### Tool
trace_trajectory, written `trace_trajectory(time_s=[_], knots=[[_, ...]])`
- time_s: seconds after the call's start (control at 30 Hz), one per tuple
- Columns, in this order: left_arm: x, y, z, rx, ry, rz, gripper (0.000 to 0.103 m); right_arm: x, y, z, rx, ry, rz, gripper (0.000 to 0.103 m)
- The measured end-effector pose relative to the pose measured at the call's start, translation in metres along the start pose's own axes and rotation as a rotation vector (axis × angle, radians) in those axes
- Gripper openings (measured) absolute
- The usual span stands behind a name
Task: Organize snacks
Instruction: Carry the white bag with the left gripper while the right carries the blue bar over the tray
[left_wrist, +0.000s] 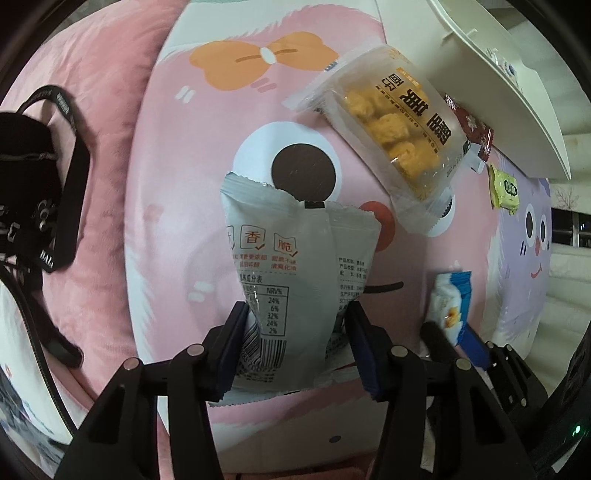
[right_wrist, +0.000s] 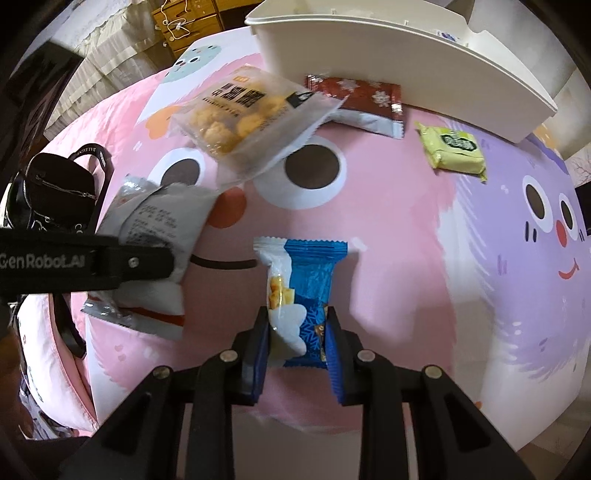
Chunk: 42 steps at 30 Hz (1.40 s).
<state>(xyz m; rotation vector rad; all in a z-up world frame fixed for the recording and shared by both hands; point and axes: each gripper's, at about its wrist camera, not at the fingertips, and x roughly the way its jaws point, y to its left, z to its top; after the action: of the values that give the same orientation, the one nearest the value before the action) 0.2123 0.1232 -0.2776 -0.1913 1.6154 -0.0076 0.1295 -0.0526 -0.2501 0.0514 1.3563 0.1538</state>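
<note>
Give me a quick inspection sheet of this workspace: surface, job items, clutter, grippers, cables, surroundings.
Surface: pink cartoon-print bedspread, soft, with a purple character at one side.
Job's things: grey packet and blue-and-white packet are in the grippers; clear bag of golden puffs, red packet and yellow-green packet lie loose; white bin stands beyond them, the red packet right by its wall.
Clutter: black strapped bag on the bed's edge.
Grippers: left gripper shut on the grey packet; right gripper shut on the blue-and-white packet.
Cables: white cord on the wooden drawers.
Surroundings: window, dark outside.
</note>
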Motion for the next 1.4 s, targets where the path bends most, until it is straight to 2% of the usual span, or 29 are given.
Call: trace_trajectory(time_s=[0.37, 0.6, 0.83, 1.0, 1.2, 1.4], knots=[[-0.036, -0.011, -0.017, -0.101, -0.044, 0.003, 0.052, -0.023, -0.056, 0.005, -0.029, -0.028, 0.016, 0.025], [-0.080, -0.038, -0.023, -0.150, -0.105, -0.035, 0.052, -0.046, -0.100, 0.015, -0.038, -0.067, 0.026, 0.025], [-0.134, -0.078, -0.010, -0.144, -0.200, -0.111, 0.052, -0.076, -0.148, 0.038, -0.035, -0.140, 0.028, 0.025], [-0.163, -0.111, 0.005, -0.112, -0.268, -0.134, 0.052, -0.098, -0.175, 0.062, -0.060, -0.212, 0.018, 0.025], [-0.184, -0.148, 0.029, -0.089, -0.329, -0.131, 0.052, -0.120, -0.198, 0.086, -0.099, -0.304, 0.017, 0.025], [-0.187, -0.172, 0.058, -0.077, -0.368, -0.119, 0.052, -0.134, -0.211, 0.112, -0.134, -0.387, 0.023, 0.025]])
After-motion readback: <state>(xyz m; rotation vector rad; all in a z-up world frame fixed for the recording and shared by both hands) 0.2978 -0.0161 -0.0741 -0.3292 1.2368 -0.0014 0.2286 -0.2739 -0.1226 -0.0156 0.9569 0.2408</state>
